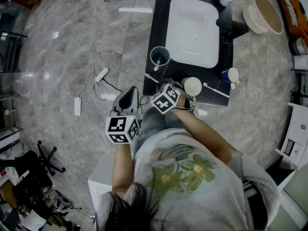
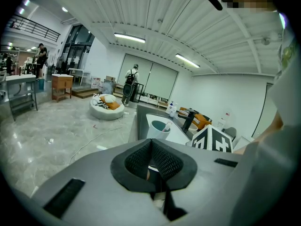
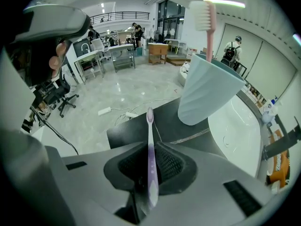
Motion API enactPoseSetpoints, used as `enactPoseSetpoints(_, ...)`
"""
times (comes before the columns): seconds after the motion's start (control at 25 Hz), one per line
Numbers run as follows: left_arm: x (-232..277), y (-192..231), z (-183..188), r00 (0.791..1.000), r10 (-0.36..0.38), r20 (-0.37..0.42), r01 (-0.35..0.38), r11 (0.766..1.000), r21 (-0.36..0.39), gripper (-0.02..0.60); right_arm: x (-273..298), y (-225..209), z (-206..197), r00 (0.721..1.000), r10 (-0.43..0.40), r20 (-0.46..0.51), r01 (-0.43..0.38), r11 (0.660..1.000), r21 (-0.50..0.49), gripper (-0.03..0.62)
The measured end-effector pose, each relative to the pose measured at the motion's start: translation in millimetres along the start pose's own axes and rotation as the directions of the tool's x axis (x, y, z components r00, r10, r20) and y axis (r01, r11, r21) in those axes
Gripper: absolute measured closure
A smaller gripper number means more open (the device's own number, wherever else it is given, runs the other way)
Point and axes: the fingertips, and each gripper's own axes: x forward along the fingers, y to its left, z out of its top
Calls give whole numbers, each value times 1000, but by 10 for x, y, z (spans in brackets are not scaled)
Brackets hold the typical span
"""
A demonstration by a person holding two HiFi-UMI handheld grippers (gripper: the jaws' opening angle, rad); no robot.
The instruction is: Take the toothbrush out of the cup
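Toothbrush (image 3: 151, 159) between right gripper (image 3: 151, 173) fingers (image 3: 170, 164)

No words, numbers or brand names can be read anywhere in these views. The left marker cube (image 1: 122, 129) and the right marker cube (image 1: 166, 98) carry only black-and-white square patterns, not letters.

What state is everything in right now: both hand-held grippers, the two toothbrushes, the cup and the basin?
left hand-held gripper: jaws together, holding nothing.
right hand-held gripper: shut on the purple toothbrush.
purple toothbrush: clamped, outside the cup, pointing forward.
cup: upright on the counter beside the basin.
pink toothbrush: standing in the cup, bristles up.
basin: empty.
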Motion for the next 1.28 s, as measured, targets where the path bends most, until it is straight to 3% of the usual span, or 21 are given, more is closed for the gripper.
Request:
enactPoseSetpoints(0.2, -13, 5, 59, 1000, -10, 14, 10, 1000, 7, 565, -180, 18, 138, 997, 28, 70, -33, 997, 69, 530)
enactPoseSetpoints(0.4, -5, -7, 184, 999, -27, 37, 26, 999, 25, 564, -576, -24, 383, 979, 33, 200, -55, 993, 104, 531)
enactPoseSetpoints(0.48, -10, -63, 277, 998, -41, 52, 39, 999, 34, 564, -784, -14, 463, 957, 78, 280, -113, 988, 109, 531)
enactPoseSetpoints(0.64, -35, -190, 433, 994, -73, 84, 69, 996, 49, 565, -1248, 36, 592, 875, 187, 446, -248, 965, 81, 539)
enactPoseSetpoints(0.76, -56, -271, 489, 991, -95, 92, 90, 994, 56, 564, -1573, -16, 617, 828, 203, 523, -269, 962, 53, 543)
enactPoseSetpoints(0.84, -77, -316, 515, 990, -106, 94, 100, 993, 60, 564, -1729, -80, 592, 813, 193, 550, -263, 964, 50, 545)
enactPoseSetpoints(1.08, -112, -403, 525, 992, -100, 75, 90, 988, 129, 565, -1872, -223, 429, 816, 154, 557, -233, 970, 73, 545)
enactPoseSetpoints(1.28, -123, -409, 546, 991, -110, 82, 101, 989, 106, 565, -1831, -198, 422, 826, 145, 544, -205, 978, 50, 545)
